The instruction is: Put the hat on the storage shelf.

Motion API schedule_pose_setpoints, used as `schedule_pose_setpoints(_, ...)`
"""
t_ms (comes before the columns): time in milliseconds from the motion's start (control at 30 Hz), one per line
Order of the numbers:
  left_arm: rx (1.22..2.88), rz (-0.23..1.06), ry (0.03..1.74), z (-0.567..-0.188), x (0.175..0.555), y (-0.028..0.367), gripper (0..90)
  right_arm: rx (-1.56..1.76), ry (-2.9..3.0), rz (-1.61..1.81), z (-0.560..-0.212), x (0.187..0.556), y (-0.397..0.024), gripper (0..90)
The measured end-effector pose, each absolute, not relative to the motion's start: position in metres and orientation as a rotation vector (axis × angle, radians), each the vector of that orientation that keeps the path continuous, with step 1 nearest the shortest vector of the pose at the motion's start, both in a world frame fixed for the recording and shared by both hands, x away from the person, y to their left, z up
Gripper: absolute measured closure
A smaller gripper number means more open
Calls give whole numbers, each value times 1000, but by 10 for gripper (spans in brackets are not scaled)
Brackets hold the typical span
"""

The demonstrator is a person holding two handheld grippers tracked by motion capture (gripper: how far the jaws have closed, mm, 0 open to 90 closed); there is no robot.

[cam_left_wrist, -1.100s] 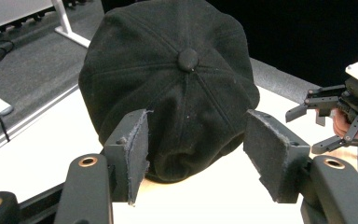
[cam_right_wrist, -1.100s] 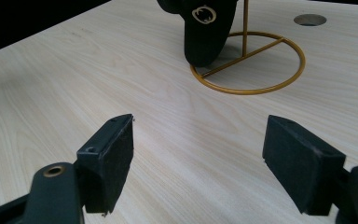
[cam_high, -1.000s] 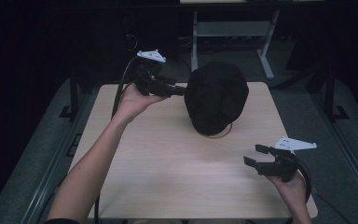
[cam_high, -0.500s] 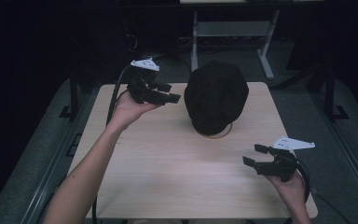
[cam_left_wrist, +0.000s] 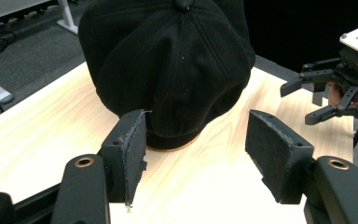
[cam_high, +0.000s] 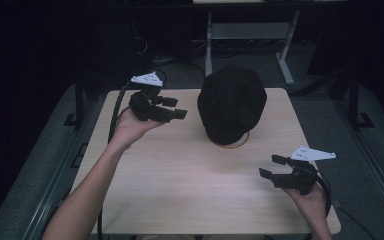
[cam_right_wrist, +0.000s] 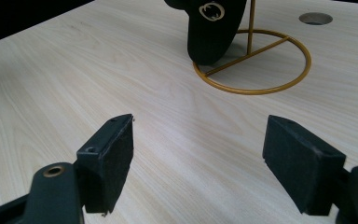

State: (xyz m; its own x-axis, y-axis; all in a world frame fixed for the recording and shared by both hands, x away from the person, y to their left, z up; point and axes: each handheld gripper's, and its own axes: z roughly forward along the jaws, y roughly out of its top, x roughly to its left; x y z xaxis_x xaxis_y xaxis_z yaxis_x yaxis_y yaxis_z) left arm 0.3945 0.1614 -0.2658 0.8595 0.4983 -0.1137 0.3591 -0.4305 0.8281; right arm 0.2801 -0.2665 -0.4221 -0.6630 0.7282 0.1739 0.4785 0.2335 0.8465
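A black cap [cam_high: 231, 102] sits on a gold wire stand [cam_high: 231, 144] at the middle back of the light wooden table [cam_high: 180, 185]. My left gripper [cam_high: 176, 108] hovers just left of the cap, jaws open and pointing at it, with a gap between. From the left gripper view, the cap [cam_left_wrist: 172, 70] rises beyond the open left gripper [cam_left_wrist: 196, 154], nothing between the pads. My right gripper [cam_high: 271, 166] stands open near the front right. The right gripper view has the open right gripper [cam_right_wrist: 198, 158] over bare wood, facing the cap's brim [cam_right_wrist: 212, 28] and the stand's ring [cam_right_wrist: 261, 88].
A round cable hole [cam_right_wrist: 314, 18] lies in the table behind the stand. Grey floor and a white desk frame [cam_high: 250, 35] lie beyond the far edge. Dark rails [cam_high: 77, 100] flank the table's sides. The other hand's gripper [cam_left_wrist: 326, 88] appears far right in the left gripper view.
My left gripper has drawn back from the cap's left edge and sunk a little toward the table. The right gripper has stayed put.
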Motion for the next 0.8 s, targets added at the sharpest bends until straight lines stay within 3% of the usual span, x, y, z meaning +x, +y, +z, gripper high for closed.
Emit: schedule_pose_setpoints(800, 2040, 172, 650, -288, 370, 187, 378, 1121, 2262, 1376, -421, 278, -263, 239)
